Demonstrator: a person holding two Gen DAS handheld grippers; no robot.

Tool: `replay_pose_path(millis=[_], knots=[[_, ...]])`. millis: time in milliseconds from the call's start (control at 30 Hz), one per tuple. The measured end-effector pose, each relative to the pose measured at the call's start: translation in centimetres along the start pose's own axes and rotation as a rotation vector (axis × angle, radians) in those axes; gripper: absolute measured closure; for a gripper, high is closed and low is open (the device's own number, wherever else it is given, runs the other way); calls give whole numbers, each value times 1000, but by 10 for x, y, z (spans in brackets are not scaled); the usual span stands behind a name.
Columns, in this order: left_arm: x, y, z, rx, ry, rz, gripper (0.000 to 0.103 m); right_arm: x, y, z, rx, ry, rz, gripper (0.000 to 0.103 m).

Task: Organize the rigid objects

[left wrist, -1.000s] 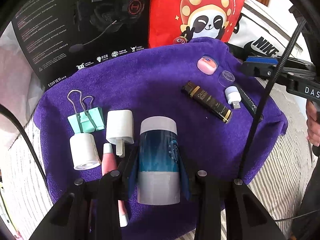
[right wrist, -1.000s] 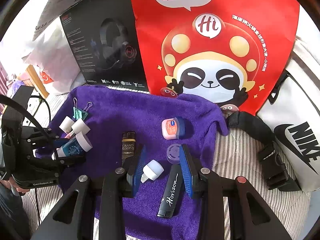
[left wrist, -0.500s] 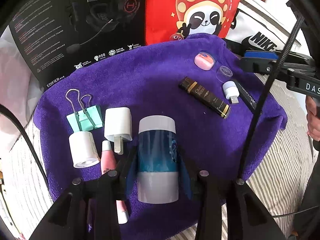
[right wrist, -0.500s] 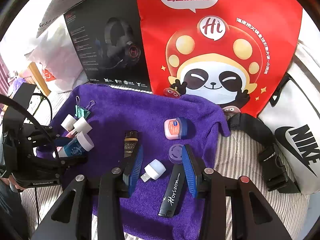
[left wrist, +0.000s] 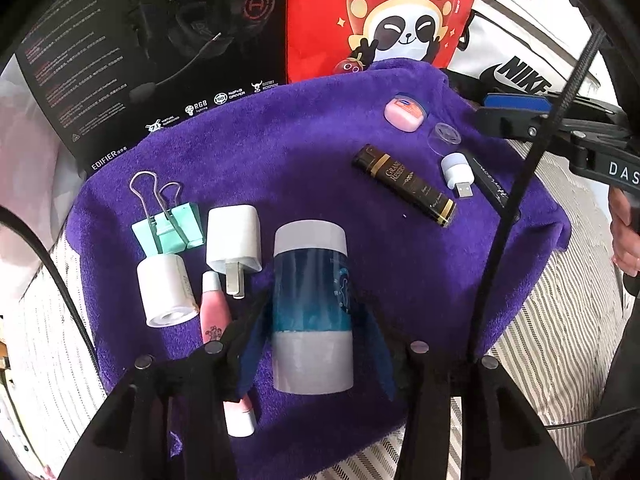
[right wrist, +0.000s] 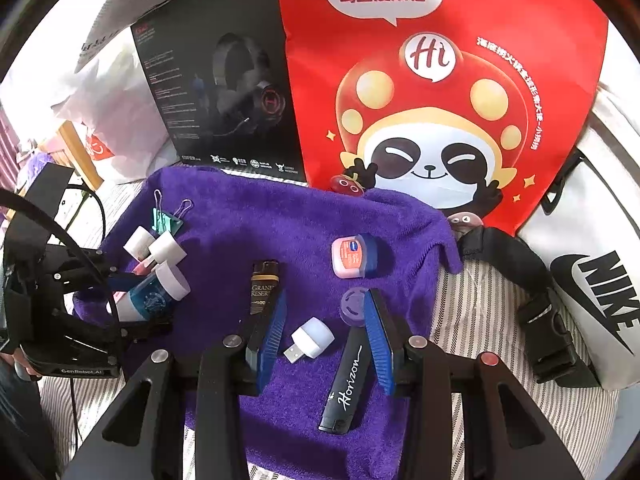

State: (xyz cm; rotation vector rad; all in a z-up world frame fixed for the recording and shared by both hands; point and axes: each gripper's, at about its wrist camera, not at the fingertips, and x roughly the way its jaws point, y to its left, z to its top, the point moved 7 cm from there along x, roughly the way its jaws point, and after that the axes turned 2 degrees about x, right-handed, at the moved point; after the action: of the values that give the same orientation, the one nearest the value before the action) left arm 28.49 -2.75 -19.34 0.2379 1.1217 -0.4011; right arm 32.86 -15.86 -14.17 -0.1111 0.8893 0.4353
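Observation:
A blue bottle with white ends (left wrist: 312, 300) lies on the purple towel (left wrist: 280, 152) between the jaws of my left gripper (left wrist: 312, 312). Those jaws are opening, and a strip of towel shows on each side of the bottle. My right gripper (right wrist: 326, 300) stands open around a small white USB light (right wrist: 314, 336) that lies loose on the towel. A black stick marked Horizon (right wrist: 348, 384) lies under its right finger, with a clear round cap (right wrist: 354, 306) at that fingertip. A black-and-gold lighter (right wrist: 264, 284) lies by its left finger.
Left of the bottle lie a pink tube (left wrist: 218, 320), a white jar (left wrist: 166, 292), a white plug (left wrist: 234, 240) and a green binder clip (left wrist: 168, 228). A pink tin (right wrist: 352, 256) sits further back. A headset box (right wrist: 224, 92), a red bag (right wrist: 440, 92) and a white bag (right wrist: 592, 300) border the towel.
The left jaws have spread away from the blue bottle, which stays on the towel. The right jaws have widened slightly around the USB light. Neither hand has shifted.

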Motion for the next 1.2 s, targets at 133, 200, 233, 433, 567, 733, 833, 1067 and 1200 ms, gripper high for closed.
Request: replay_pose_path(millis=[133, 200, 233, 433, 567, 733, 833, 1067, 1200], knots=[[-3, 3, -3, 3, 9, 7, 54, 2, 1, -1, -4, 8, -1, 62], [-6, 4, -4, 5, 3, 21, 53, 2, 2, -1, -4, 11, 1, 62], [-7, 4, -4, 8, 3, 28, 53, 2, 2, -1, -4, 12, 3, 62], [-25, 6, -3, 16, -25, 34, 43, -1, 8, 0, -18, 7, 12, 54], [-37, 12, -3, 11, -38, 49, 42, 0, 16, 0, -35, 11, 26, 54], [-53, 19, -1, -17, -53, 64, 41, -1, 26, 0, -58, 13, 29, 48], [-68, 24, -2, -32, -76, 87, 36, -4, 34, 1, -79, 3, 27, 39], [-103, 26, -3, -49, -140, 150, 17, -12, 54, -3, -112, 12, 30, 20], [-119, 23, -3, -55, -158, 204, 3, -23, 58, -4, -96, -1, -7, 15]])
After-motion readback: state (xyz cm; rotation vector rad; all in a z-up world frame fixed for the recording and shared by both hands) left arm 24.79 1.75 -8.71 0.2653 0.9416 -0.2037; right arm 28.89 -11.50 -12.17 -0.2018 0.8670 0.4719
